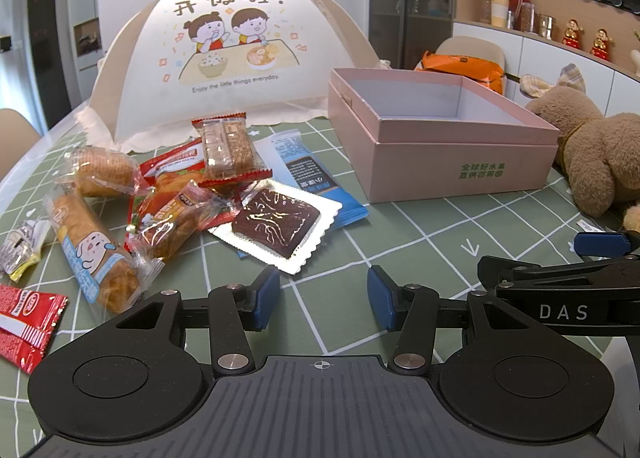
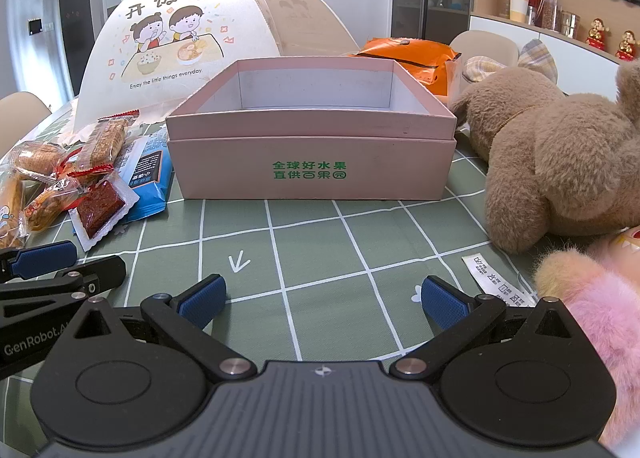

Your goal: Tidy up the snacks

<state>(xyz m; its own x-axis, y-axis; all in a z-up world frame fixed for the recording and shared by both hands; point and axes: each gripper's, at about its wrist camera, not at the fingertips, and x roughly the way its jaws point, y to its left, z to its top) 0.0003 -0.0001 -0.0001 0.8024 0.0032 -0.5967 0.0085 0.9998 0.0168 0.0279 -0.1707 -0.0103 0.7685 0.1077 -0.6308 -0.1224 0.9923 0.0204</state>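
I'm at the start: the snacks [image 1: 208, 194] lie heaped on the tabletop [image 1: 400, 258] left of the empty pink box [image 2: 312, 138]. Both my left gripper [image 1: 323, 298] and right gripper [image 2: 322, 298] hover with jaws spread, holding nothing. Next I judge I should reach for the foil-edged packet [image 1: 280, 226].

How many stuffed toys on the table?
2, maybe more hidden. A brown plush lies right of the pink box; a pink fluffy one sits at the near right edge, mostly cut off by the frame.
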